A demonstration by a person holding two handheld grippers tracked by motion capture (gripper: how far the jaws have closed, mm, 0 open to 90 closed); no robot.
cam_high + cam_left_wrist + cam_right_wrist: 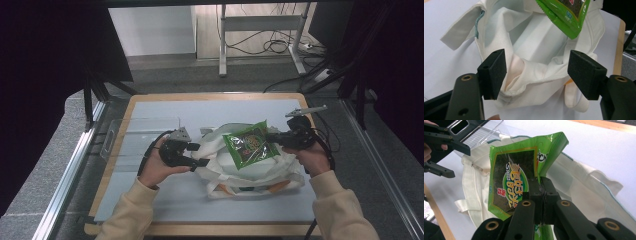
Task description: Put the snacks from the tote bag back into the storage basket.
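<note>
White cloth bag [252, 170] gapes at open left claw [537, 75]; right claw [541, 192] pinches green packet [511, 182] above.

1. Even overhead light falls on the pale bench [165, 107]; the surroundings stay dark.
2. Glare streaks the green snack packet [511, 182].
3. Both gripper views look soft, with nearby jaws blurred.

- Green snack packet [249, 144]: glossy foil with a dark printed panel and yellow lettering, held tilted above the bag's mouth, one corner up toward 1 o'clock, its lower corner over the opening.
- White cloth tote bag [260, 172]: crumpled at the table's centre, mouth gaping, rim folded over, handles trailing toward 6 o'clock.
</note>
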